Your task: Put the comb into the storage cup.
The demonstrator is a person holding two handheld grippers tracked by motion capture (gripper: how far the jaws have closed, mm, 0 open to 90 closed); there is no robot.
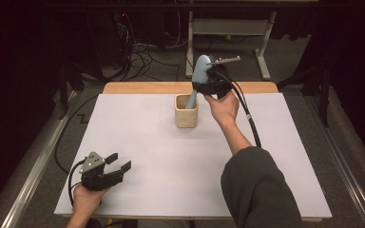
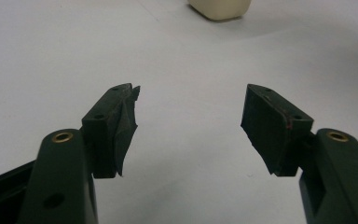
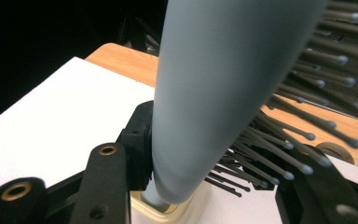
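Unmarked blue hairbrush [image 3: 214,93] in right tongs [image 1: 208,78]

1. A white sheet [image 1: 147,142] is covering most of the wooden tabletop [image 1: 138,88].
2. Black cables [image 1: 142,57] are lying on the floor behind.
3. A white metal frame [image 1: 228,26] is standing there.

Your high view: white table cover [image 1: 171,156] lit evenly from above, surroundings nearly black, shadows soft + faint. Your left gripper view: sheet bright, slightly washed out, jaws near lens dark + soft-edged. Your right gripper view: hairbrush [image 3: 214,84] too close, blurred, bristle tips smeared toward right edge; bkgd dark at top left.
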